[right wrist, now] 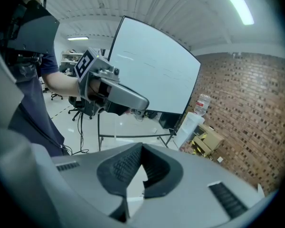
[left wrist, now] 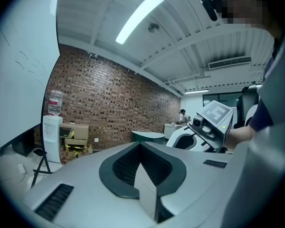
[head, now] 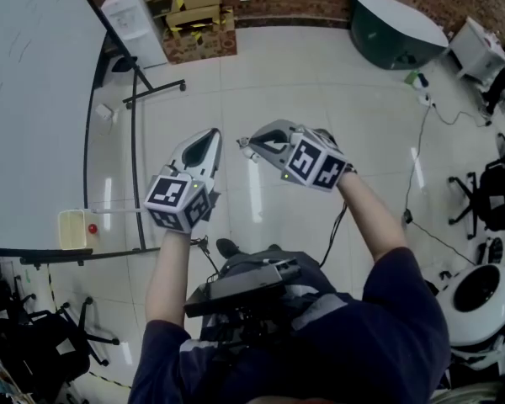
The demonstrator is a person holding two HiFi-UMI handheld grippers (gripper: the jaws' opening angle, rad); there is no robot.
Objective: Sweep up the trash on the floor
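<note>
The fingers point(left wrist: 126, 167) of the left gripper point(head: 211, 133) are found pressed together with nothing between them. The fingers point(right wrist: 118, 169) of the right gripper point(head: 243, 143) are likewise closed and empty. Both grippers are held raised in front of the body, just beside each other and apart from every object. This is judged a carrying posture, not a working one, since no broom or dustpan is seen in any view.

No trash can be identified on the floor point(head: 303, 91). One small white item point(head: 106, 112) is noted by the foot of the whiteboard stand point(head: 135, 141), but what it is cannot be told. The pale tiles are judged to fit either trash lying outside the views or a floor already swept.

Open room is recorded ahead across the middle tiles. It is bounded on the left by the whiteboard point(head: 34, 99) and its stand, at the far wall by the water dispenser point(head: 135, 19) and cardboard boxes point(head: 189, 15), and on the right by the green round desk point(head: 391, 28). A cable point(head: 417, 171) and an office chair point(head: 488, 196) are marked as snag hazards.
</note>
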